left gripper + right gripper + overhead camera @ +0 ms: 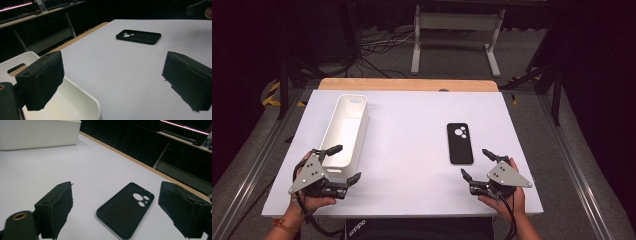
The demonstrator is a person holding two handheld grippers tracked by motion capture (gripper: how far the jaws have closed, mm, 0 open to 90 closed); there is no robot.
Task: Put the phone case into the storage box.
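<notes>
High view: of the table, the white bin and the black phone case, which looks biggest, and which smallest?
1. Table, by far the largest; it carries the others.
2. White bin, long and narrow, on its left side.
3. Black phone case, smallest, lying flat on the right.

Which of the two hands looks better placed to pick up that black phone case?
Probably the right. The right gripper sits open just beside the black phone case, which lies ahead between its jaws in the right gripper view. The left gripper is open across the table at the white bin.
</notes>
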